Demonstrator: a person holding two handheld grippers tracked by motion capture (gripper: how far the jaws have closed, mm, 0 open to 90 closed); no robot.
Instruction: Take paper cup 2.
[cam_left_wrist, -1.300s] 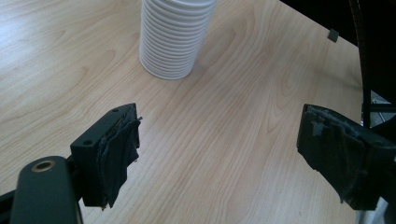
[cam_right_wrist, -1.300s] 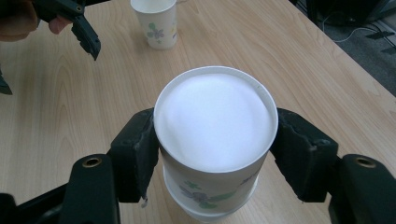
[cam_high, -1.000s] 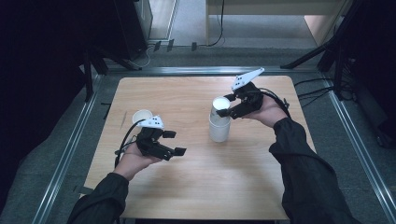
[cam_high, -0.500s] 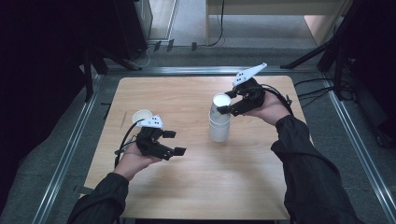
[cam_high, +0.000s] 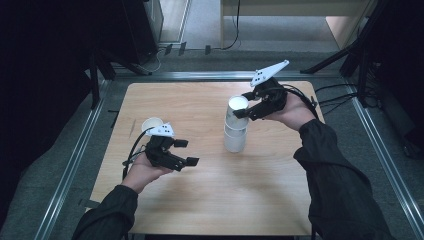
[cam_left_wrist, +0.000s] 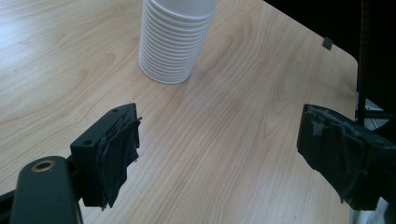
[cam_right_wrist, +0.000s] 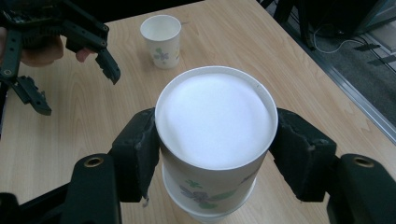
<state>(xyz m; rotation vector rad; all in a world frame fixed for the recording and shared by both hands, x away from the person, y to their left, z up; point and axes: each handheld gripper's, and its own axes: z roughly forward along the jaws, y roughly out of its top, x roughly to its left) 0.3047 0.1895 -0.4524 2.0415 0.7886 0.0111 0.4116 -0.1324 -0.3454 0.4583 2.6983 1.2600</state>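
Between the right gripper's matt, frayed cloth-like pads sits a smooth white paper cup with a floral print, above a matt, light wood-grain table.

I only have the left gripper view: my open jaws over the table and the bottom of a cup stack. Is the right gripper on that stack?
Observer: Yes. The right gripper is clamped on the top cup just under its rim.
Operator: Is that cup free of the stack?
Observer: Not fully; its base sits inside the cup below.
Operator: Any other cups around?
Observer: One single cup stands behind your left gripper.
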